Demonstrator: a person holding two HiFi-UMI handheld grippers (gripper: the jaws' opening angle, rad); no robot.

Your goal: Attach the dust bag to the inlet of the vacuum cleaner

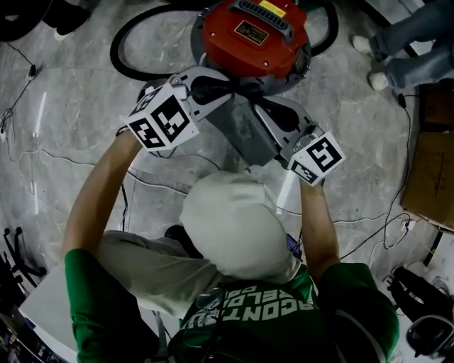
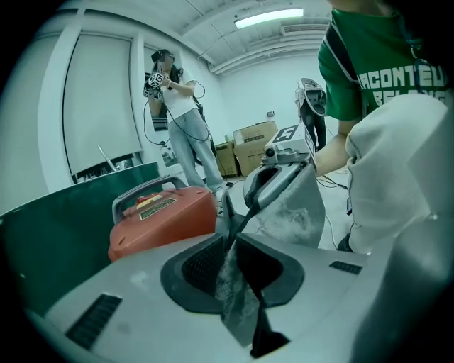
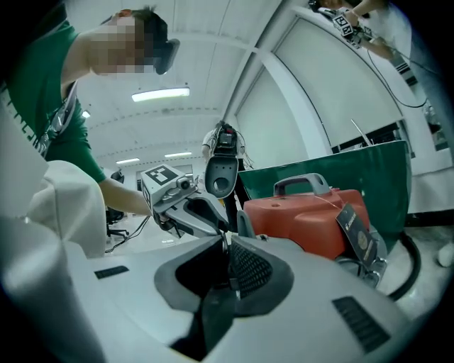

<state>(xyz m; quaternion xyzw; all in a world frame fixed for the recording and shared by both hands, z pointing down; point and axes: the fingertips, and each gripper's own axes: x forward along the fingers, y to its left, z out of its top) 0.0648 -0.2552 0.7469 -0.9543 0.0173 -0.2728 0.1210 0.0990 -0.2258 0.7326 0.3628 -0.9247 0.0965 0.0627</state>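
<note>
dust bag (image 1: 245, 129) pinched in jaws near vacuum cleaner (image 1: 248, 39)

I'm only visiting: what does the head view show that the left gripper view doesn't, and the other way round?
Only the head view: the black hose looped on the floor, and the marker cube on the left hand-held gripper.

Only the left gripper view: a standing person, cardboard boxes, a ceiling light, and that gripper's jaws pinching the cloth of the grey dust bag.

Both: the red vacuum cleaner, the dust bag and the wearer's green shirt.
</note>
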